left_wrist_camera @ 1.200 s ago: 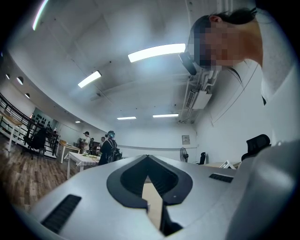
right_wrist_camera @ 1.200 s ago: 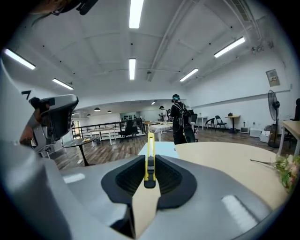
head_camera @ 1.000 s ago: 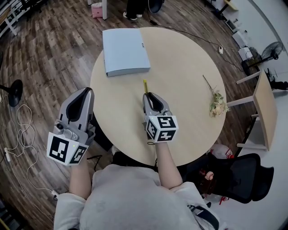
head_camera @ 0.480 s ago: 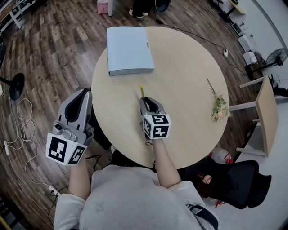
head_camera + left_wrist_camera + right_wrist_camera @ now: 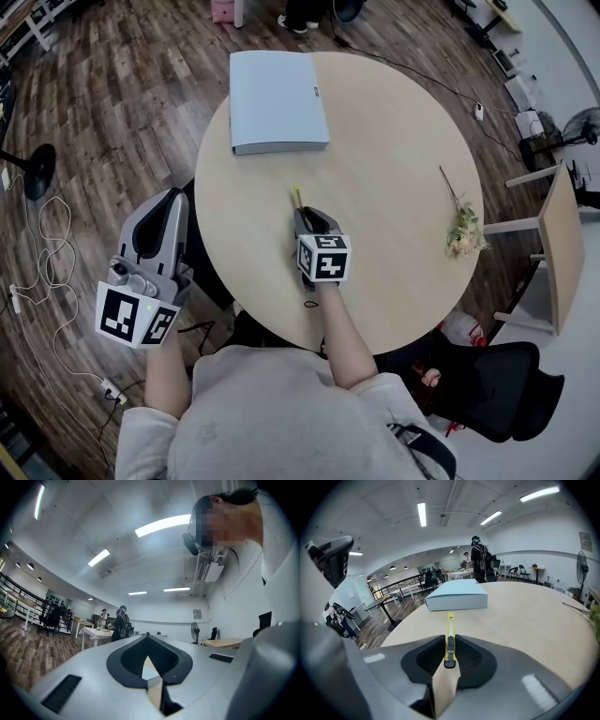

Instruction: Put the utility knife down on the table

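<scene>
Two grippers are in view, but only the right gripper (image 5: 310, 217) matters for the set-down. Its jaws are clamped on the utility knife (image 5: 297, 196), with the black slider end pinched between them and the yellow body sticking straight out ahead. The utility knife's long axis runs in line with the gripper, pointing away from the person across the table (image 5: 403, 131) toward the pale blue box (image 5: 278, 89) at the far side (well apart from the tip). In the right gripper view the utility knife (image 5: 450, 632) sits close to level and low over the wood; whether it touches the surface I cannot tell. The coming move is probably a short drop straight below the jaws and then a release, since the wood beneath is bare. The left gripper (image 5: 174, 199) hangs beyond the table's left rim, over the floor, with its jaws closed on nothing. It is farther from the knife and has no evident part in this.
</scene>
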